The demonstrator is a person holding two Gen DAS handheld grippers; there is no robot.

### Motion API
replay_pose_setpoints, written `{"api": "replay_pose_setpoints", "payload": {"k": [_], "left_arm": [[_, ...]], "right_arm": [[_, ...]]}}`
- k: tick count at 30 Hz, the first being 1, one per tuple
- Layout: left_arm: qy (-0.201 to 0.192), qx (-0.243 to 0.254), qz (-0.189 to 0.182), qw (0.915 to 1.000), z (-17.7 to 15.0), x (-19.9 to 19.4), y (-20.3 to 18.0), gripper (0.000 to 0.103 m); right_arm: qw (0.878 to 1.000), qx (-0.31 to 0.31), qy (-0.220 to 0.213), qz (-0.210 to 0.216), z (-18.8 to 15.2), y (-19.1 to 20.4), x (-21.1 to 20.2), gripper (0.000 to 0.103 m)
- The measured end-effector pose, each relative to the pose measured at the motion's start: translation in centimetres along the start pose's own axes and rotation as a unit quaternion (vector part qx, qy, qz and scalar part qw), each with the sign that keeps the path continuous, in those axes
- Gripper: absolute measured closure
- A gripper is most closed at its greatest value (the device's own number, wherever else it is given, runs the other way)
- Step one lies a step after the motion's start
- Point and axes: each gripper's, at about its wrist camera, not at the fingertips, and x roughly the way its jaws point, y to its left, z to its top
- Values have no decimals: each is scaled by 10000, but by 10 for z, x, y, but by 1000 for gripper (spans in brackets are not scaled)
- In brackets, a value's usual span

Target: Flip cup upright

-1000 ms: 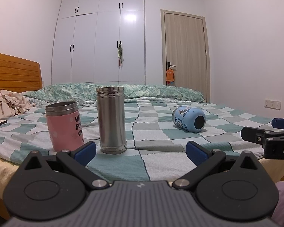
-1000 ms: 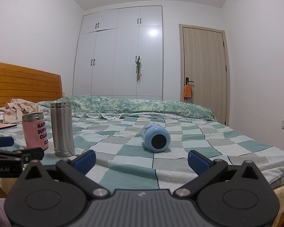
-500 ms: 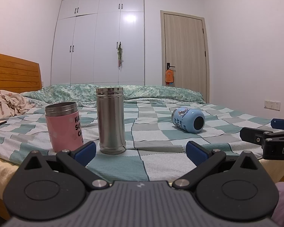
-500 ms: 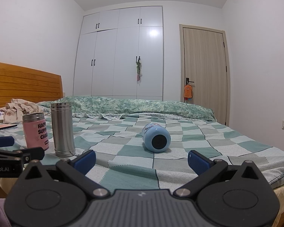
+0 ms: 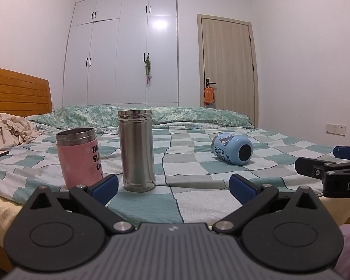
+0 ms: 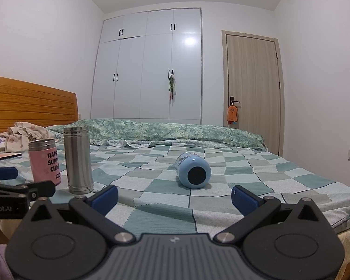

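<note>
A light blue cup (image 6: 193, 171) lies on its side on the checked bedspread, its dark round end facing me. It also shows in the left wrist view (image 5: 232, 148), to the right. My right gripper (image 6: 174, 197) is open and empty, a short way in front of the cup. My left gripper (image 5: 173, 186) is open and empty, near the bed's front edge before the steel flask. Each gripper shows at the edge of the other's view.
A pink cup (image 5: 79, 155) and a tall steel flask (image 5: 136, 149) stand upright at the left. The checked bedspread (image 6: 245, 179) covers the bed. Crumpled cloth (image 5: 7, 130) and a wooden headboard (image 6: 30, 102) are far left. Wardrobe and door stand behind.
Both views have shifted very slightly; the cups and flask have not moved. Both grippers stay open.
</note>
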Motion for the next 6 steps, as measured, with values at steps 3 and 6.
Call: {"api": "replay_pose_setpoints", "payload": {"k": [3,6], "left_arm": [[-61,-27,14,10000,-1,-2,1,0],[-53,-16,7,10000,-1,-2,1,0]], "right_arm": [[10000,1,-2,3,0,0,0,0],[10000,-2,-6,2,0,1,0,0]]}}
